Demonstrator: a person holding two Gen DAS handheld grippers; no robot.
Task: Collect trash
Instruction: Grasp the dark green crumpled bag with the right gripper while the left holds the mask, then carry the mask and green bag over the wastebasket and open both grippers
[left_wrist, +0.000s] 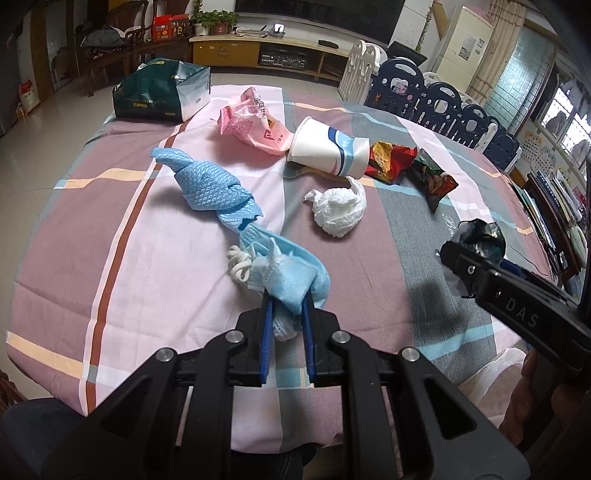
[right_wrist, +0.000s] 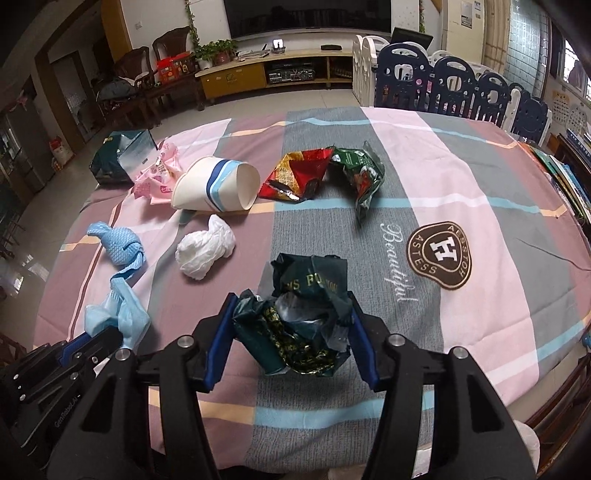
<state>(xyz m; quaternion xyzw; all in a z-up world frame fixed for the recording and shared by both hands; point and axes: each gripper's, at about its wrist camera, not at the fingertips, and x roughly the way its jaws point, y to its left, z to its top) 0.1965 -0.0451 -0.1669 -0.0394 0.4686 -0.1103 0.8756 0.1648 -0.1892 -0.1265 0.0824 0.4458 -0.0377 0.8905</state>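
Note:
My left gripper (left_wrist: 287, 306) is shut on a crumpled light-blue face mask (left_wrist: 291, 273), which also shows in the right wrist view (right_wrist: 118, 314). My right gripper (right_wrist: 291, 310) is shut on a crumpled dark green wrapper (right_wrist: 306, 314), seen from the left wrist view at the right (left_wrist: 476, 236). On the table lie a knotted blue cloth (left_wrist: 210, 184), a white tissue ball (left_wrist: 338, 208), a tipped white paper cup (left_wrist: 328, 146), a pink wrapper (left_wrist: 251, 122), a red snack bag (left_wrist: 388, 160) and a green snack bag (right_wrist: 360, 173).
A dark green paper bag (left_wrist: 162, 92) lies at the table's far left corner. The table is covered by a striped pink-and-grey cloth (right_wrist: 461, 177). Blue and white fence panels (right_wrist: 454, 85) stand beyond the far right edge. Books (right_wrist: 569, 177) sit at the right.

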